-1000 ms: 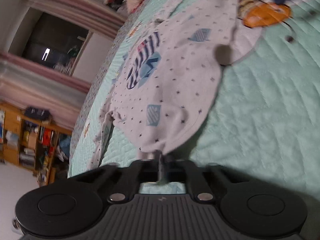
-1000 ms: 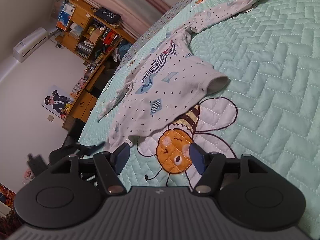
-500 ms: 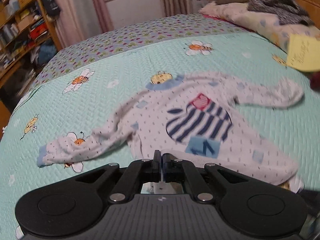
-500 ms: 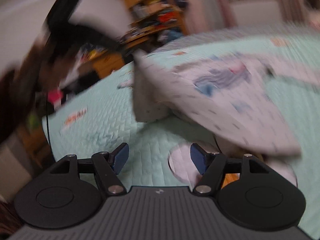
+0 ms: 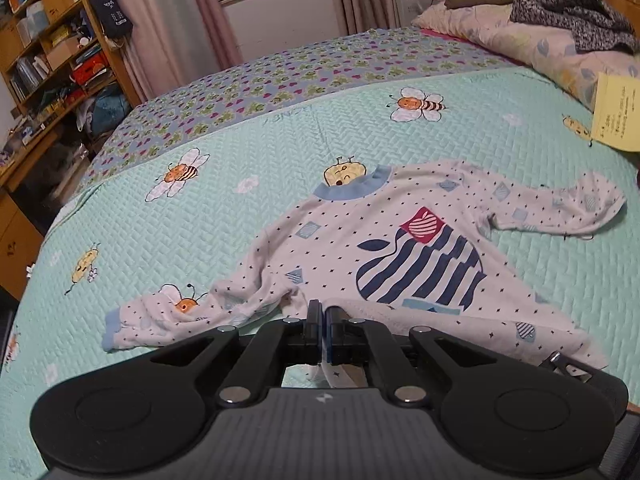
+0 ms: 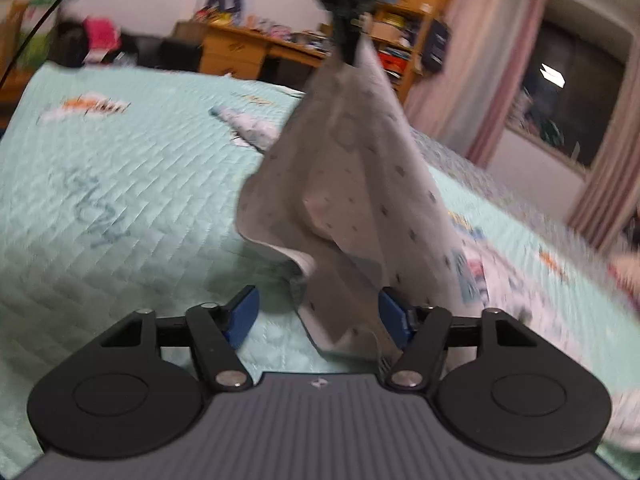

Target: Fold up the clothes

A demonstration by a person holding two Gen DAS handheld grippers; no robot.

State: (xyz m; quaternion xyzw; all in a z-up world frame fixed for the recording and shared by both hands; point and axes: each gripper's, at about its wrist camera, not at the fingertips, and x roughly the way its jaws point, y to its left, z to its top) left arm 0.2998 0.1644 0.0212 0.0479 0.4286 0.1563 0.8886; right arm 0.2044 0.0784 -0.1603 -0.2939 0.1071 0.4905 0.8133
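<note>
**Left tongs held the hem up, right tongs closing around the hanging edge**

Left wrist view: your left gripper (image 5: pixel 322 330) was clamped fully shut on the near hem of the shirt (image 5: pixel 404 248), with white cloth pinched between the jaws and a bit hanging below them. The rest of the shirt lay spread on the bedspread (image 5: pixel 240 216) straight ahead of the tongs, collar (image 5: pixel 352 190) at the far end, so its long axis ran away from you. One sleeve (image 5: pixel 168 316) trailed off to the left, the other (image 5: pixel 560 208) to the right. A yellow note (image 5: pixel 618 116) and the pillows (image 5: pixel 516 40) sat well apart at the far right, nothing in the way.

Right wrist view (blurred): your right gripper (image 6: pixel 316 316) was about half open with its jaws closing. The lifted hem corner (image 6: pixel 352 216) hung down from above, its lower edge between the blue pads (image 6: pixel 242 314) but not yet pressed, closer to the right pad. The bedspread (image 6: pixel 120 200) lay below. The shelf and desk (image 6: pixel 256 50) stood far behind. I'd judge the right tongs nearer the free corner, so its grip comes next.
</note>
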